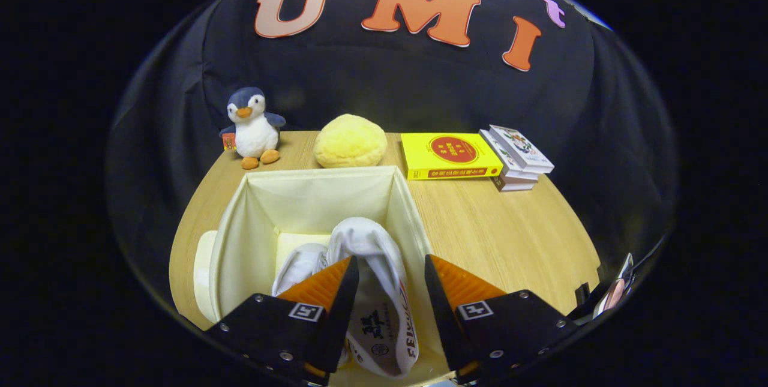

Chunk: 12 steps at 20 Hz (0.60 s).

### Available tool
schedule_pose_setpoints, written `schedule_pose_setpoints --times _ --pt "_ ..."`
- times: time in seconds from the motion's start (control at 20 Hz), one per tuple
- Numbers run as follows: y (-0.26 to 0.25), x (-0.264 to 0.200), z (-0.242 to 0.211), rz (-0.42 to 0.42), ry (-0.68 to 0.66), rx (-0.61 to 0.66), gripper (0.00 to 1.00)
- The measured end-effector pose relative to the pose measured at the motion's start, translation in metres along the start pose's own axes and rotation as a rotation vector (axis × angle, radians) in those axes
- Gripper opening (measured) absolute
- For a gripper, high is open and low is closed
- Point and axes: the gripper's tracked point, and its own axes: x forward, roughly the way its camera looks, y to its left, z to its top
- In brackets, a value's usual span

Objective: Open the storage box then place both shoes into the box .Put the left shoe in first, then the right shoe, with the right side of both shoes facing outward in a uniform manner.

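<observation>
Two shoes in box, partly hidden; gripper fingers apart, straddling nearer one.

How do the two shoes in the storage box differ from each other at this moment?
The second shoe lies between the fingers of the gripper, while the first shoe lies beside it, toward the left wall of the storage box. The second shoe shows most of its length; the first shoe is partly hidden by a finger. The fingers stand apart around the second shoe. Both shoes are white and inside the box.
</observation>
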Motion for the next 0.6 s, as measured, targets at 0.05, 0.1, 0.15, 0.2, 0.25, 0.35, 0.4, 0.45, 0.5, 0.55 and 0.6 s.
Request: schedule_pose_setpoints --times 0.05,0.1,0.15,0.2,0.25,0.35,0.4,0.45,0.5,0.55,0.6 --pt "0.001 -0.004 0.009 0.016 -0.015 0.003 0.74" --pt "0.001 -0.006 0.014 0.031 -0.025 0.019 0.85" --pt "0.001 -0.011 0.021 0.045 -0.035 0.035 0.90" --pt "-0.005 -0.013 0.027 0.050 -0.045 0.042 0.96" --pt "-0.010 -0.017 0.032 0.053 -0.057 0.043 0.98" --pt "-0.022 -0.022 0.041 0.057 -0.081 0.041 0.99" --pt "-0.030 -0.025 0.044 0.058 -0.092 0.045 0.99" --pt "-0.038 -0.027 0.047 0.064 -0.099 0.053 0.99" --pt "-0.047 -0.030 0.050 0.066 -0.108 0.059 0.99" --pt "-0.058 -0.031 0.053 0.066 -0.117 0.063 0.99" --pt "-0.069 -0.034 0.056 0.066 -0.129 0.068 0.99"
